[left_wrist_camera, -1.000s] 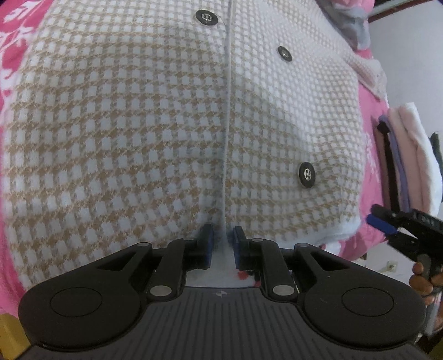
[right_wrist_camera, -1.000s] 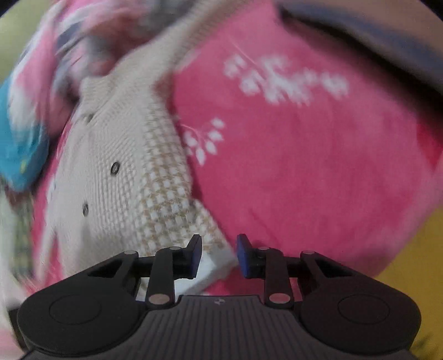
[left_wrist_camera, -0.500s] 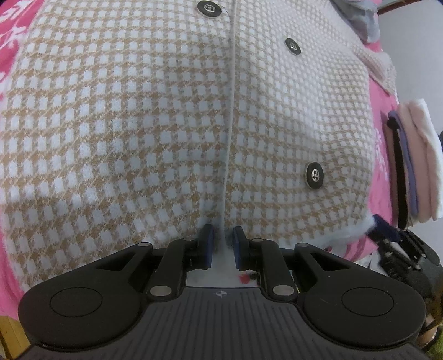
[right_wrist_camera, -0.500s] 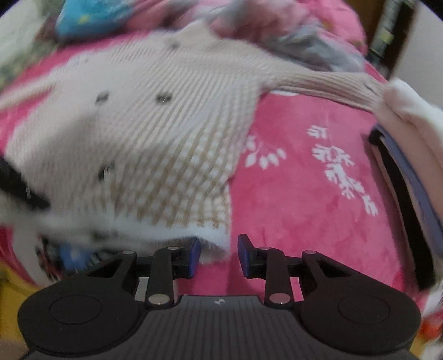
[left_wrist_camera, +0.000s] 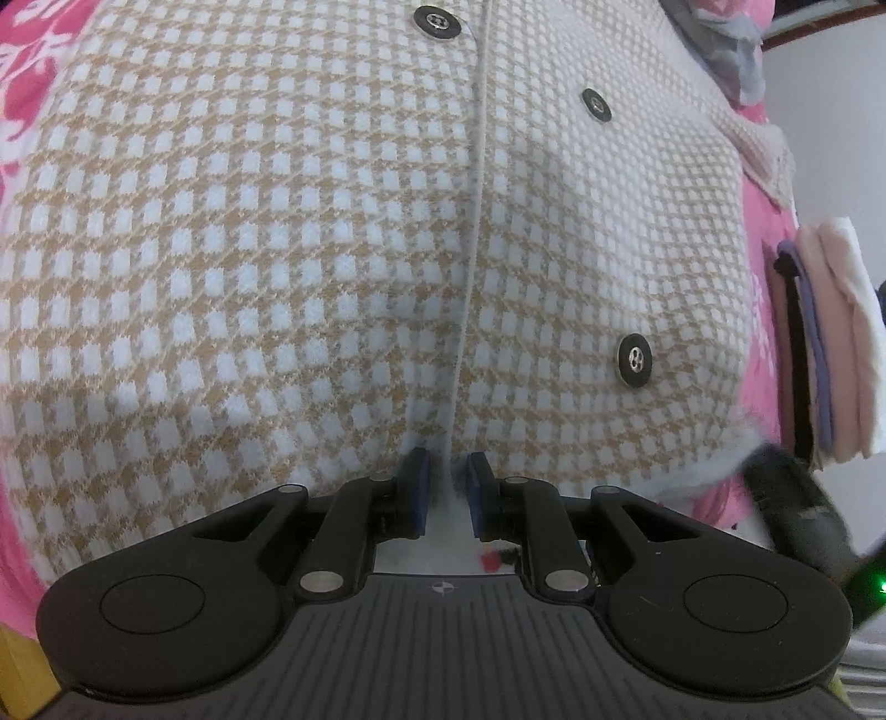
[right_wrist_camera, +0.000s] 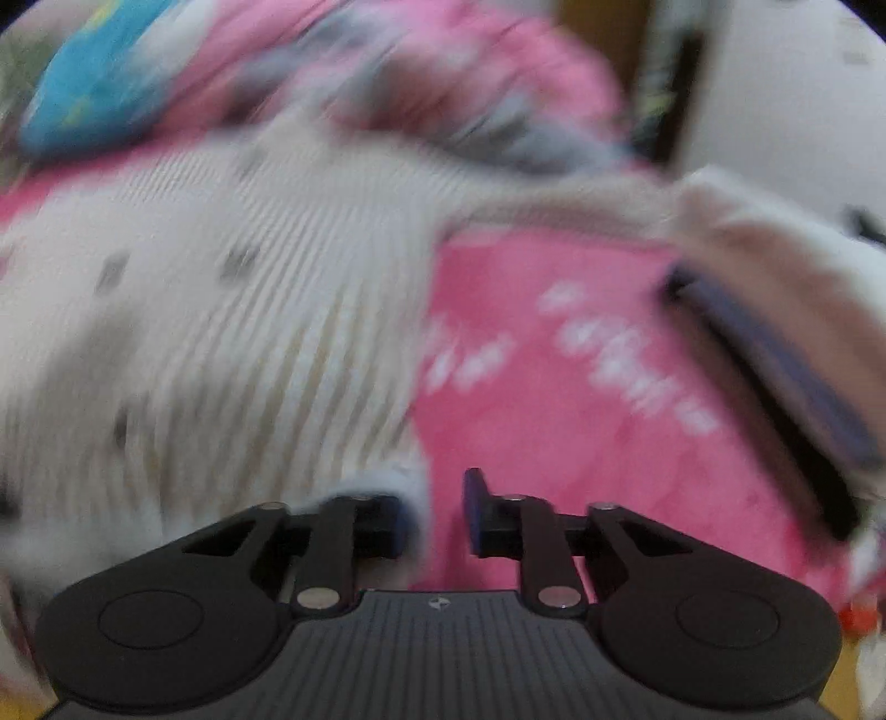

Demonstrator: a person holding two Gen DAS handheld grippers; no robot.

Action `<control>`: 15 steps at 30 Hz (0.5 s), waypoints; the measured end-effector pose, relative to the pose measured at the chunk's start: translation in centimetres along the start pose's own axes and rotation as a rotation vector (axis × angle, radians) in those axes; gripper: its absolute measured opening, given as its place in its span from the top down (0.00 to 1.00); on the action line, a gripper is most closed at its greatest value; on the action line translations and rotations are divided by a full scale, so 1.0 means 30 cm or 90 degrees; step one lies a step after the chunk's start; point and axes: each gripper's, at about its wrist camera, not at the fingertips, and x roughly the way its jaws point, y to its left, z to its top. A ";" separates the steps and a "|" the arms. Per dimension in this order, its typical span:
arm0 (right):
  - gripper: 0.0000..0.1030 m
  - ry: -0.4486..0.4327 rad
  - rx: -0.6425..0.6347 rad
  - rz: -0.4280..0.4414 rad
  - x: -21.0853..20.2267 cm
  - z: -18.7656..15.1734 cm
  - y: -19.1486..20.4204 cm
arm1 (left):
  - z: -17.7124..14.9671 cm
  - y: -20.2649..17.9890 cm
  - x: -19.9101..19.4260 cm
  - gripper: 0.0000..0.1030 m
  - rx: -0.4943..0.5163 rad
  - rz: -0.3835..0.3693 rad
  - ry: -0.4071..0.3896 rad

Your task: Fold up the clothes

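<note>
My left gripper (left_wrist_camera: 446, 487) sits at 6 o'clock of its own view, blue pads narrowly parted and pinching the bottom hem of the checked cardigan (left_wrist_camera: 343, 232) right on its front placket seam. The cloth fills the narrow gap between the pads. Grip is unchanged from a second ago; same seam, same spot.

The cardigan lies spread flat, front up, on the pink floral blanket (right_wrist_camera: 559, 399). Three dark buttons show: one at 12 o'clock (left_wrist_camera: 438, 22), one at 1 o'clock (left_wrist_camera: 596, 105), one at 3 o'clock (left_wrist_camera: 635, 362). A folded stack of clothes (left_wrist_camera: 830, 343) lies at 3 o'clock, just off the cardigan's edge.

My right gripper (right_wrist_camera: 437, 509) is badly blurred in its own view. Its jaws have just been closing. The lower right corner of the cardigan's hem (right_wrist_camera: 387, 482) lies over the left finger and reaches into the gap. The right pad (right_wrist_camera: 474, 501) stands clear with pink blanket visible beside it, so nothing is pinched.

Against a second ago: the right gripper was well out at 4 o'clock in the left view, away from the hem. Now its dark body (left_wrist_camera: 792, 509) lies against the hem's right corner, at 4 o'clock. The right camera then faced mostly blanket; now the cardigan takes the whole left half.
</note>
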 end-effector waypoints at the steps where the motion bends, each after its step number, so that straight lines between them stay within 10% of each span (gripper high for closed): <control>1: 0.83 -0.009 0.042 -0.024 -0.027 0.011 -0.019 | -0.002 -0.001 -0.001 0.84 0.000 0.001 -0.001; 8: 0.81 0.108 0.211 -0.109 0.015 -0.138 -0.108 | 0.000 -0.010 0.000 0.82 -0.010 0.005 -0.008; 15: 0.34 0.080 -0.014 -0.062 -0.031 -0.146 -0.157 | 0.001 0.000 -0.003 0.82 -0.006 -0.001 -0.016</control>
